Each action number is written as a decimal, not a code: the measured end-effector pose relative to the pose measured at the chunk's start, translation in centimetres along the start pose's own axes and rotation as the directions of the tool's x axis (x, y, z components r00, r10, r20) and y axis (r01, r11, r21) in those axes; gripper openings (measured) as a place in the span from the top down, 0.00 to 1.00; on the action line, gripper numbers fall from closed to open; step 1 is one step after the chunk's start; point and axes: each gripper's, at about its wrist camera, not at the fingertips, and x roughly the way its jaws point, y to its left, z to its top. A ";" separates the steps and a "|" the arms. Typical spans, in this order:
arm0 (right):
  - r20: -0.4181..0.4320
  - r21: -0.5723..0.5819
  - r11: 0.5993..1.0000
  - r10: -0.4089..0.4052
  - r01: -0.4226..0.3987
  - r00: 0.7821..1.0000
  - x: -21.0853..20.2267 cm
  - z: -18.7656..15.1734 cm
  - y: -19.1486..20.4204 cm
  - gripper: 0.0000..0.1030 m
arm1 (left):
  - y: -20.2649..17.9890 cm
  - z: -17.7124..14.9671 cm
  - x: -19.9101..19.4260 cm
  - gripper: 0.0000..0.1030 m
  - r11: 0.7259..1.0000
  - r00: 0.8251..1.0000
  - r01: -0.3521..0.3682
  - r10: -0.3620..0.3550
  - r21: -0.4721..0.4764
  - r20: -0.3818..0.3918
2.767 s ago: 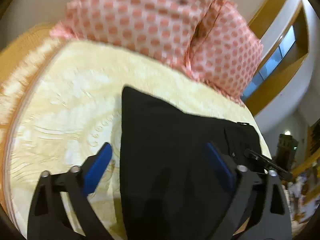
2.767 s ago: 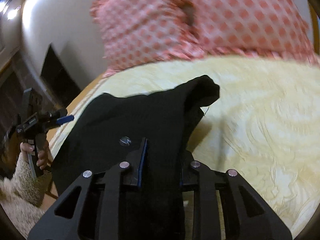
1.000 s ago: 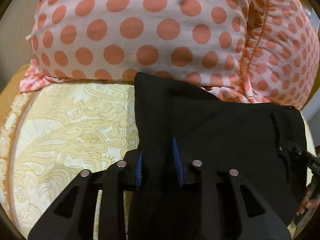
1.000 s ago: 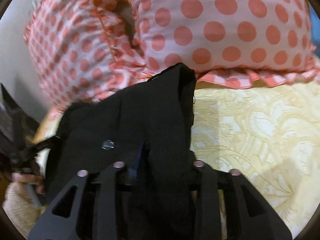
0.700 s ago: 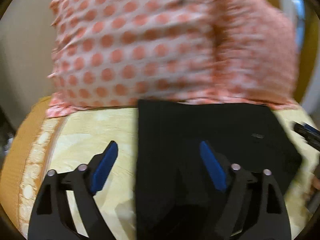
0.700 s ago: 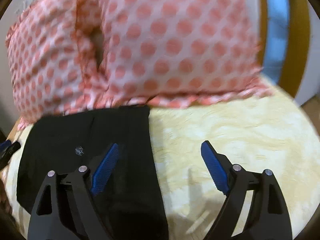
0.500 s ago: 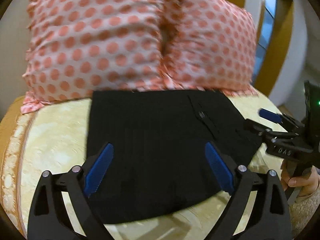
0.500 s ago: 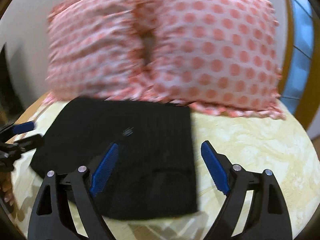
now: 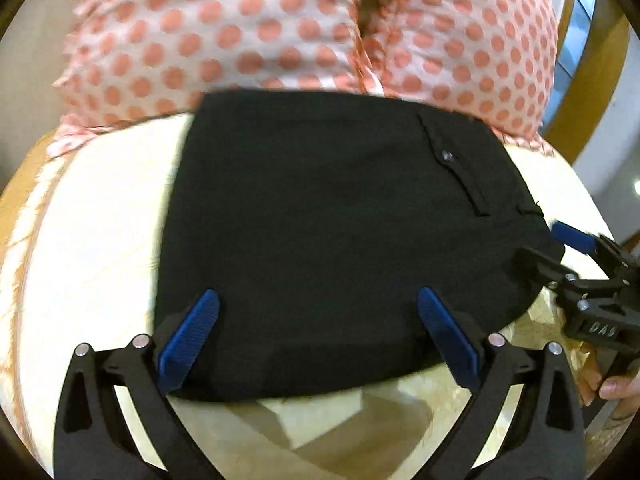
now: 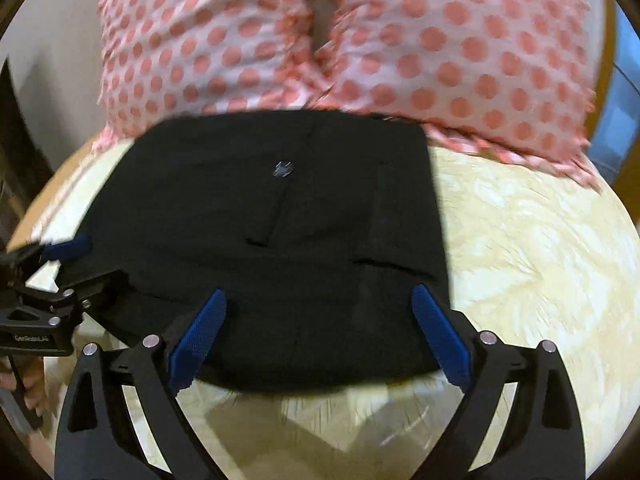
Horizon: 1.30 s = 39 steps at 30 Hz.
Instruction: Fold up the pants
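Left wrist view: folded black pants (image 9: 320, 208) lie flat on bedspread (image 9: 80, 240).

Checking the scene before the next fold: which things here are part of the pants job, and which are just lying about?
Part of the job:
- black pants, folded on the bed
- left hand-held gripper, open
- right hand-held gripper, open

Just lying about:
- polka-dot pillows
- yellow patterned bedspread
- wooden frame

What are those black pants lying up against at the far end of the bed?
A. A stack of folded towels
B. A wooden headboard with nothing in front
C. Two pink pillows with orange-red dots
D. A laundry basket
C: the far edge of the folded black pants meets the two dotted pillows.
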 end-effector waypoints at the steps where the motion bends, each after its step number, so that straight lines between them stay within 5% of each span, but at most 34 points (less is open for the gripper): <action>1: 0.002 0.019 1.000 -0.017 0.017 1.000 -0.5 -0.4 -0.1 0.01 | 0.1 -0.6 -0.9 0.02 1.000 0.999 -0.029 0.029 0.002 0.019; 4: 0.005 0.073 0.997 -0.010 0.010 1.000 -2.5 -2.4 -0.5 0.01 | 0.3 -2.5 -3.1 0.02 0.994 0.993 -0.110 0.109 0.014 0.045; 16: -0.012 0.031 0.999 -0.023 0.023 1.000 -4.2 -8.0 3.1 0.01 | 0.1 -9.3 -5.2 0.02 0.992 0.992 -0.121 0.122 -0.045 0.014; 30: -0.017 -0.022 0.998 -0.057 0.057 0.998 -4.0 -9.7 4.7 0.01 | 0.1 -11.1 -5.2 0.02 0.986 0.987 -0.161 0.162 -0.038 0.020; 39: 0.056 -0.015 0.998 -0.063 0.064 0.996 -4.3 -10.6 4.7 0.01 | 0.1 -11.8 -5.4 0.02 0.985 0.983 -0.167 0.169 -0.044 0.073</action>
